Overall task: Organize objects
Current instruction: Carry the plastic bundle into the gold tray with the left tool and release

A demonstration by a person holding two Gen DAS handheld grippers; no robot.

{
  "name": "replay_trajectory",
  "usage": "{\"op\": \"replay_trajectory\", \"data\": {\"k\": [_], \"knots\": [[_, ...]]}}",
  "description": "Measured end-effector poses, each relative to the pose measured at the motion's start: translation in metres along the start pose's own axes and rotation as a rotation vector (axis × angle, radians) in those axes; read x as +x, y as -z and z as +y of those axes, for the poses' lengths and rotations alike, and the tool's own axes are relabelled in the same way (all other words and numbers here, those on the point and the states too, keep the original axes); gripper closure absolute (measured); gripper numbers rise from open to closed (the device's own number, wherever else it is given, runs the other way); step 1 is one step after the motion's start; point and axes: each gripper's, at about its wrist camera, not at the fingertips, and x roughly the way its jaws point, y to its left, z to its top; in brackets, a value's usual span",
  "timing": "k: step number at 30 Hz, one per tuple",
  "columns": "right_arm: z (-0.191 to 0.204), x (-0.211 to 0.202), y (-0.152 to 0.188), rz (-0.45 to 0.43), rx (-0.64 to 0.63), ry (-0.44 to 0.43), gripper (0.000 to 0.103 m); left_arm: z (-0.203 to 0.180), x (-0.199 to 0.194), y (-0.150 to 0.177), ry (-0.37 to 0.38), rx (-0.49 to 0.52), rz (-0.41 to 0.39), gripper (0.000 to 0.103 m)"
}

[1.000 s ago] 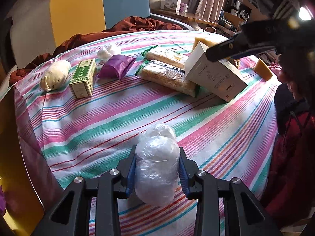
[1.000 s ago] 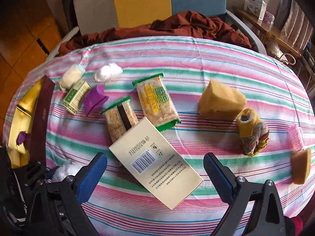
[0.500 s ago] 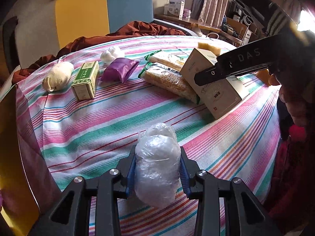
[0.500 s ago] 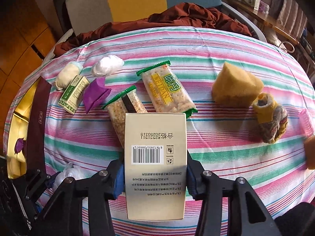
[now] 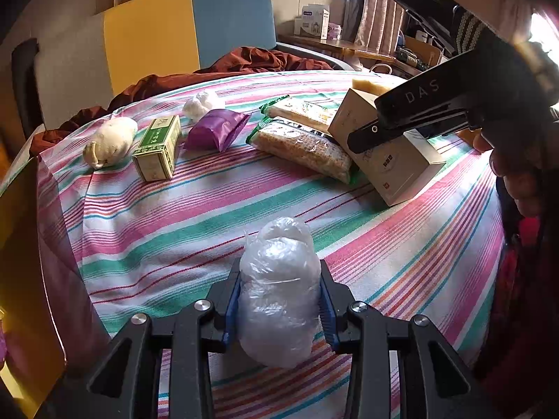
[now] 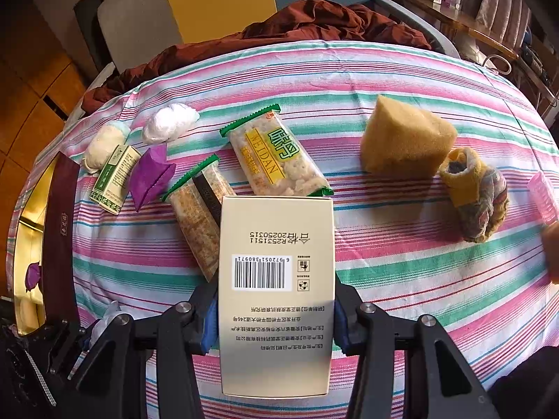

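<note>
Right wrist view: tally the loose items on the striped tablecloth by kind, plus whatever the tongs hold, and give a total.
Cracker packets: 2
Boxes: 2, the beige box in the right tongs and a green box
Plastic-wrapped white bundles: 3, one in the left tongs
Purple pouch: 1
Sponge: 1
Sock bundle: 1
Pink object, cropped: 1
Total: 11

A crinkled clear plastic bundle (image 5: 279,289) stands upright between blue pads; the beige barcoded box (image 6: 276,293) is clamped likewise.
</note>
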Motion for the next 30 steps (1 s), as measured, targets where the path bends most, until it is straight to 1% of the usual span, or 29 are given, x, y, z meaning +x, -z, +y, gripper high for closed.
{"op": "replay_trajectory", "data": {"k": [6,12,15,18,24,30], "knots": [[-0.002,0.001,0.002,-0.001,0.0,-0.001,0.053,-0.001,-0.002,0.001,-0.006,-0.004,-0.001,0.066],[-0.004,0.001,0.002,-0.002,0.009,-0.009,0.053,0.003,-0.008,0.003,-0.005,-0.043,0.015,0.067],[-0.005,0.001,0.002,-0.005,0.016,-0.01,0.053,0.006,-0.015,0.003,-0.022,-0.076,0.028,0.067],[-0.005,0.002,0.002,-0.011,0.022,-0.002,0.053,0.009,-0.031,0.002,-0.04,-0.085,-0.003,0.067],[-0.007,0.0,0.004,-0.013,0.02,0.007,0.053,0.015,-0.072,-0.007,-0.061,-0.099,-0.096,0.067],[-0.006,-0.001,0.002,-0.017,0.02,0.02,0.053,0.036,-0.093,-0.005,-0.086,-0.157,-0.122,0.067]]}}
